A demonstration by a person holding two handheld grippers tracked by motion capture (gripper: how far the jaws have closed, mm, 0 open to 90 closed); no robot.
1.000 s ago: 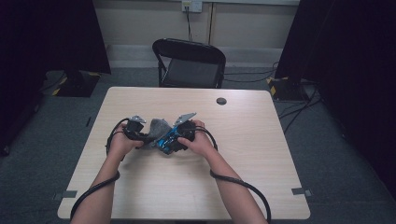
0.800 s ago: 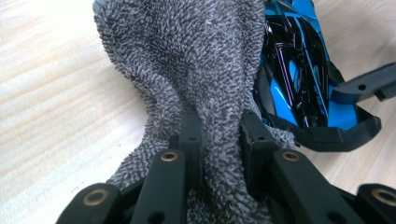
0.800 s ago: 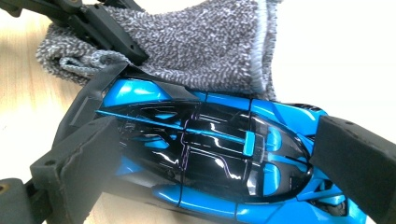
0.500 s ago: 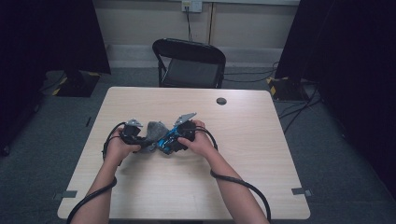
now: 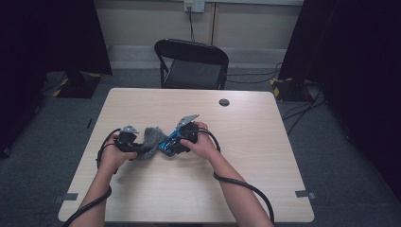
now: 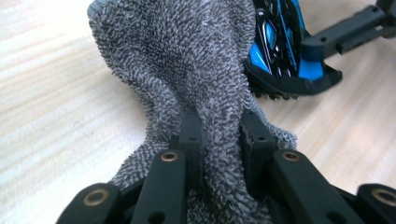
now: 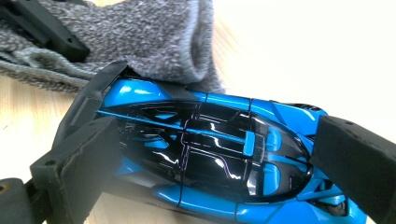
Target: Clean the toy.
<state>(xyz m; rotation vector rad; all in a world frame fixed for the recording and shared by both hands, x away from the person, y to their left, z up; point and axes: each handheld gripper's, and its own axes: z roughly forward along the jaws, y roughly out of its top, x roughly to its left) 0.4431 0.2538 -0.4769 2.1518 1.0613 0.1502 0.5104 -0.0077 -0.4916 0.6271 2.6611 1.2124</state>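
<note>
A grey terry cloth (image 5: 151, 137) lies bunched on the wooden table (image 5: 255, 156) against a blue and black toy car (image 5: 165, 143). My left gripper (image 5: 140, 144) is shut on the cloth. In the left gripper view its jaws (image 6: 223, 140) pinch a ridge of the cloth (image 6: 187, 60), with the car (image 6: 285, 42) just beyond. My right gripper (image 5: 178, 140) is shut on the car. In the right gripper view its jaws (image 7: 215, 158) clamp the car (image 7: 210, 154) at nose and tail, and the cloth (image 7: 140, 32) drapes over the car's far side.
A small black round disc (image 5: 224, 102) lies near the table's far edge. A black folding chair (image 5: 191, 61) stands behind the table. Cables trail from both grippers along the person's forearms. Bare tabletop stretches to the right and toward the near edge.
My left gripper has moved left and slightly toward the near edge, dragging the cloth along the car. The right gripper and the car have stayed put.
</note>
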